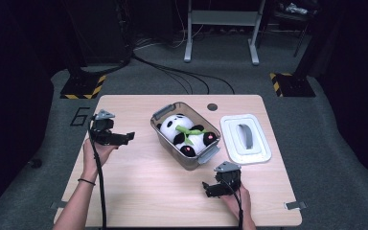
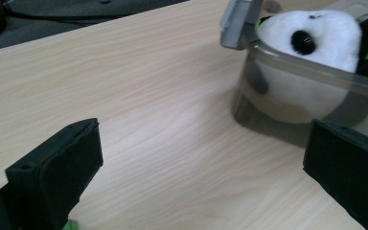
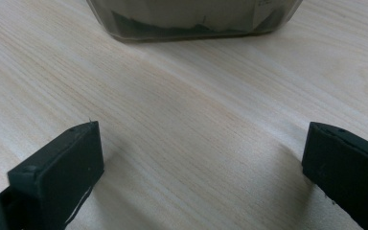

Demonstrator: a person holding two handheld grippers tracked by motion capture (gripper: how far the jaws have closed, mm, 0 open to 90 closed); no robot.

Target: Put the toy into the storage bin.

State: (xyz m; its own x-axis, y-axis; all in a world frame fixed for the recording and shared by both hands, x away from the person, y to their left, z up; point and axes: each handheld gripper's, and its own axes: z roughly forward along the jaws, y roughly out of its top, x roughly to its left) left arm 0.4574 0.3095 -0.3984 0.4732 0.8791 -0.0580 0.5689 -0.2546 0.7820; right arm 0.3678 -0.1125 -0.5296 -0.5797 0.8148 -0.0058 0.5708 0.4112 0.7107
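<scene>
Both claws [image 1: 124, 137] [image 1: 207, 188] apart, empty. Panda [image 1: 188, 134] bulges above bin [image 1: 172, 146], frame centre; lid [image 1: 245, 139] may not seat.

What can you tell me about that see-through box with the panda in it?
The clear plastic box stands open mid-table, set at an angle, with a grey latch handle at each end. A plush panda with a green scarf fills it, pressing against the walls. Its white lid lies apart on the table. Neither gripper touches it.
</scene>
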